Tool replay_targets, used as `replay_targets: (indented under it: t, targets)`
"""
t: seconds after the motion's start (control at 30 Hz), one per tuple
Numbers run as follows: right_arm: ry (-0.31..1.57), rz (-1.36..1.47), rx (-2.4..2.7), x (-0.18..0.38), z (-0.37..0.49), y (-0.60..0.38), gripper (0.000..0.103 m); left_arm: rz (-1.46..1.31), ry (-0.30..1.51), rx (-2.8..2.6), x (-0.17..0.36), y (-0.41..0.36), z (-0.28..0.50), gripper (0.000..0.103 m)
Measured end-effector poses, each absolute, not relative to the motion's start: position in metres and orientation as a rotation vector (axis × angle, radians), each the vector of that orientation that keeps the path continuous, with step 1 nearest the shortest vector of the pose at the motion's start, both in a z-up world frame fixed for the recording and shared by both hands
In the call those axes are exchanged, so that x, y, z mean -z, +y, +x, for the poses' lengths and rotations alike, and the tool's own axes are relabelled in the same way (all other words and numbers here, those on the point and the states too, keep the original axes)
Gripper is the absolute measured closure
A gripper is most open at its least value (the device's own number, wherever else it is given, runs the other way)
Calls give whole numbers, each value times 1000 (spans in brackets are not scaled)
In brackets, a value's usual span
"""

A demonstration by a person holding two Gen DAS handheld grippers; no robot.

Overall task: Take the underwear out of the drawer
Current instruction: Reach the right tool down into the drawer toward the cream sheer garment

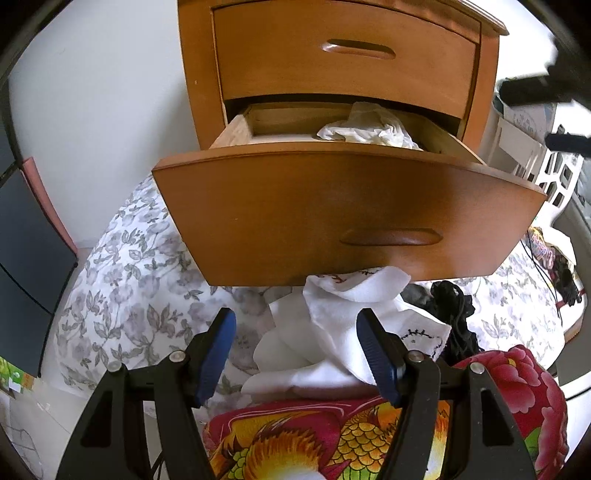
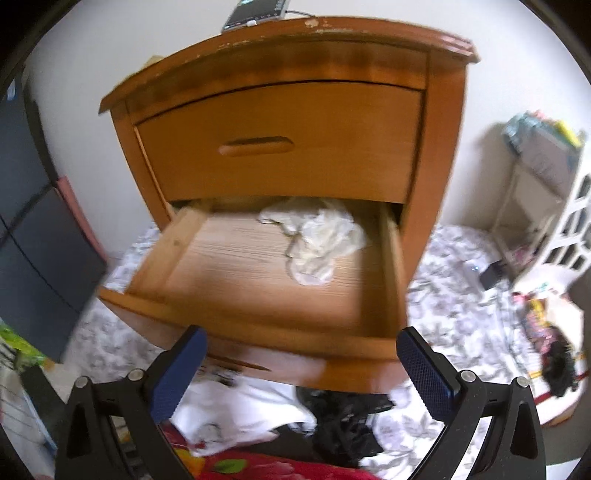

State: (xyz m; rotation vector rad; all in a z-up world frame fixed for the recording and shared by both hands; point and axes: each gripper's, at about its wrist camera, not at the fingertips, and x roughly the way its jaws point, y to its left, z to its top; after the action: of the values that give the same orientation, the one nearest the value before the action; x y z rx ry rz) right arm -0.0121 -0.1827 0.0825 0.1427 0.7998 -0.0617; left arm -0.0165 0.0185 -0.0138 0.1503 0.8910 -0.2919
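**One Garment Left in the Open Drawer**

A crumpled cream-white underwear piece (image 2: 314, 240) lies in the pulled-out lower wooden drawer (image 2: 184, 243), toward its two o'clock corner. Both the left gripper (image 1: 295, 354) and the right gripper (image 2: 301, 373) are released and empty. White garments (image 1: 332, 332) are heaped at six o'clock below the drawer.

Taking the floral sheet (image 2: 461, 325) as my landmark, I see a red blanket with a gold phoenix print (image 1: 332, 435) lying over its near edge. At the sheet's far right edge I make out a small heap of dark and colourful clutter (image 2: 554, 354), and beyond it a white lattice basket (image 1: 557, 177). Also on the sheet, towards the right, sits a small black box (image 2: 493, 275). Off the sheet's left side I see a dark cabinet panel (image 1: 26, 258). Well above the sheet, on the nightstand's top, rests a phone (image 2: 255, 13) with a cable.
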Motion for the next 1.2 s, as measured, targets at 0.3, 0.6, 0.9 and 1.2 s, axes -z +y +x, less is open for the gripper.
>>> replay_targets:
  t: [0.3, 0.6, 0.9, 1.2]
  targets:
    - [868, 71, 89, -103, 51, -192, 0, 99, 915, 298, 17, 25, -11, 34]
    - [1042, 67, 90, -64, 112, -197, 2, 71, 933, 316, 20, 28, -8, 34]
    - [1196, 121, 99, -15, 161, -199, 18, 62, 943, 332, 21, 28, -7, 34]
    - [1302, 77, 103, 16, 188, -188, 32, 31, 959, 366, 23, 29, -4, 34]
